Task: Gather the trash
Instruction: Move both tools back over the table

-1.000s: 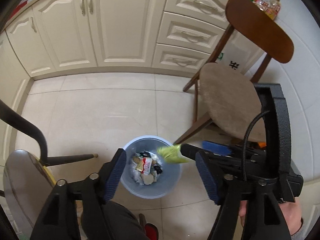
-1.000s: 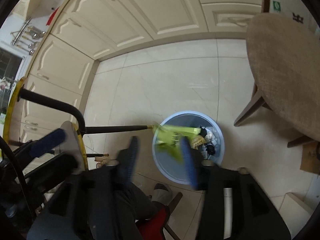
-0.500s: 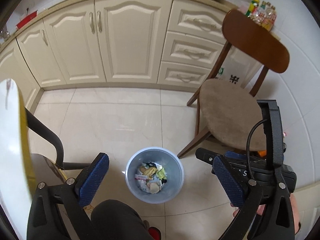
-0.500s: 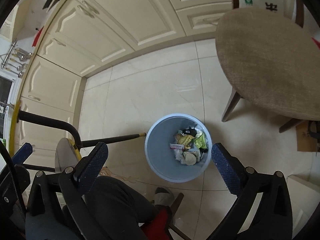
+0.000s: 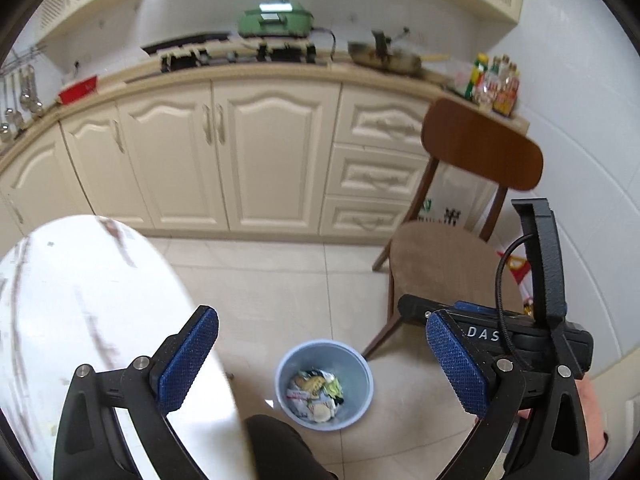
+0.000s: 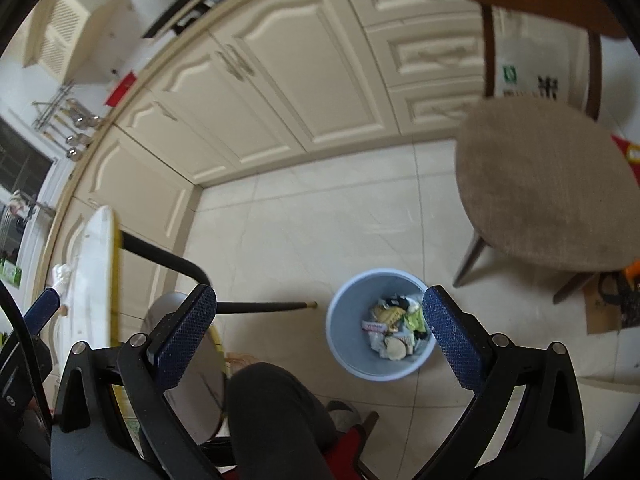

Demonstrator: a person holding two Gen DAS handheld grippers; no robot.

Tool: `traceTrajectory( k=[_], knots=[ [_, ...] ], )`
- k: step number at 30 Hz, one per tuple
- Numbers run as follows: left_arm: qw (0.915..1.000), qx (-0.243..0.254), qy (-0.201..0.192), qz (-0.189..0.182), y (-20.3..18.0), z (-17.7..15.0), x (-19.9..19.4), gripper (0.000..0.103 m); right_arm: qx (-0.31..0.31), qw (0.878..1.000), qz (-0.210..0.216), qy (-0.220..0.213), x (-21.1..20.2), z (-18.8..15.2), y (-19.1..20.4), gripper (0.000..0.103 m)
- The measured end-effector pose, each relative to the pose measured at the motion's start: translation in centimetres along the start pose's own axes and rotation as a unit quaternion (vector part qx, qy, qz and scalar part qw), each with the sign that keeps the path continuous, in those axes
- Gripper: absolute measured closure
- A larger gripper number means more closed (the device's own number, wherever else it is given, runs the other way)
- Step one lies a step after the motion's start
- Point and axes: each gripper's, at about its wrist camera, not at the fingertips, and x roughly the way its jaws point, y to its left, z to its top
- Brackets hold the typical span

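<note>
blue-padded fingers of the left gripper (image 5: 322,358) are spread wide with nothing gripped between them, and the right gripper (image 6: 320,340) is likewise released and empty. both sets of jaws have just been opening, and no object is seen between either pair. a pale blue bin (image 5: 324,384) is stood on the cream tiled floor (image 5: 280,280), below both grippers, and crumpled wrappers and paper trash (image 6: 394,330) are piled inside it. in the right wrist view the bin (image 6: 344,344) is seen near the right-hand finger. a wooden chair (image 5: 448,264) with a beige seat is placed just beside the bin, and a white tabletop (image 5: 80,320) is seen at the left. cream cabinets (image 5: 240,160) are ranged behind. a dark trouser leg (image 6: 276,420) of the person is visible at the bottom edge.
</note>
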Motion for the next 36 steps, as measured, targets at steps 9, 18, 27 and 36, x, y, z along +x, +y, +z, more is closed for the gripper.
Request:
traceTrajectory(
  k=[9,18,27,36],
  knots=[
    [0.9947,-0.04,-0.081,0.049,5.9,-5.5,-12.8,0.001,-0.082,0.995,0.032,-0.045,-4.2,-0.2,10.4,0.0],
    [0.9764,-0.115,-0.134,0.125,12.2,-12.6,-23.9,0.001,-0.178,0.979,0.074,-0.066,-5.9,-3.0,23.5,0.0],
    [0.9439,-0.199,-0.147,0.219,16.8,-19.9,-32.0,0.001,-0.298,0.946,0.106,-0.073,-5.5,-7.6,36.7,0.0],
    [0.9192,-0.255,-0.132,0.269,19.0,-23.5,-35.2,0.001,-0.371,0.92,0.115,-0.048,-2.0,-11.6,44.6,0.0]
  ],
)
